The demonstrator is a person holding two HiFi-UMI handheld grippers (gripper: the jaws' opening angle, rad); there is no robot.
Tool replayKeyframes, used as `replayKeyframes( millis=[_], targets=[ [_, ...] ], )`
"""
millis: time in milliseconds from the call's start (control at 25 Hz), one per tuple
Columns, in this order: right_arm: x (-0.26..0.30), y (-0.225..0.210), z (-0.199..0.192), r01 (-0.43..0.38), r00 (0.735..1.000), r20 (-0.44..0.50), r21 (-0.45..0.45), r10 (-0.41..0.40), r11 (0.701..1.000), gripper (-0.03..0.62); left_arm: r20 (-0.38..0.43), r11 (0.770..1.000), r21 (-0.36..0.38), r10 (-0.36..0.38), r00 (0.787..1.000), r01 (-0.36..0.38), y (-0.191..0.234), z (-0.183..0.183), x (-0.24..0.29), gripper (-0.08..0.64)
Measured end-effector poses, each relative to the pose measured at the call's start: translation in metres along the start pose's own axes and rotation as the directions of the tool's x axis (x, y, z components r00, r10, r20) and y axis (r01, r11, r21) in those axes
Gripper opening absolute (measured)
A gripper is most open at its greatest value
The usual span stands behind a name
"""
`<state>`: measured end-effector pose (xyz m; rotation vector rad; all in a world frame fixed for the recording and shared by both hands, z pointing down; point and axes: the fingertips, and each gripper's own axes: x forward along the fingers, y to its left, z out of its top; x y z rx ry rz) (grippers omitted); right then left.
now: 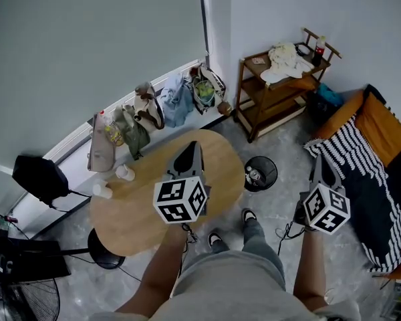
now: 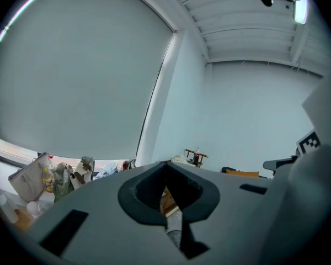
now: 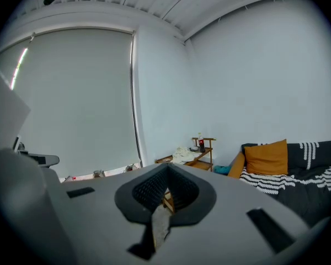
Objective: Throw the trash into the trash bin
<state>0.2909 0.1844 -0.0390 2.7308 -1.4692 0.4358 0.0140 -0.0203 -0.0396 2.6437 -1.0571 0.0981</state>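
My left gripper (image 1: 192, 149) hung over the round table (image 1: 137, 223), its jaws pressed together on nothing (same for my right gripper (image 1: 319, 164), out beside the striped sofa (image 1: 367, 172)). The black trash bin (image 1: 271, 166) stood on the floor between the two grippers. A white cup (image 1: 125, 172) sat left of my left gripper, a second cup (image 1: 101, 190) near it.

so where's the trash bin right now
Head view, right of centre: the trash bin stands on the floor just right of the wooden table, near the wooden shelf.
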Motion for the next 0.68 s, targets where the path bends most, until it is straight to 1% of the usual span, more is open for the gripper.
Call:
replayKeyframes(
  millis=[120,280,400,520,680],
  targets=[
    [-0.005,0.007,0.002,-0.003,1.000,-0.009,-0.007,0.003,1.000,0.003,-0.008,1.000,-0.022,-0.007,1.000,0.007,0.001,0.000,-0.004,0.018],
    [-0.020,0.005,-0.021,-0.010,1.000,0.026,0.003,0.010,1.000,0.003,0.017,1.000,-0.014,-0.020,1.000,0.021,-0.003,-0.021,-0.016,0.018],
    [-0.016,-0.002,-0.023,-0.020,0.999,0.029,0.006,0.019,1.000,0.003,0.018,1.000,-0.012,-0.020,1.000,0.021,-0.013,-0.026,-0.010,0.018],
    [-0.017,-0.001,-0.003,-0.018,1.000,0.015,-0.002,0.018,1.000,0.003,0.009,0.999,-0.025,-0.024,1.000,0.025,-0.020,-0.010,-0.008,0.018],
    [-0.036,0.010,0.039,-0.001,1.000,-0.005,-0.024,0.001,1.000,0.003,-0.012,0.998,-0.055,-0.042,0.999,0.041,-0.028,0.025,-0.017,0.018]
  ],
)
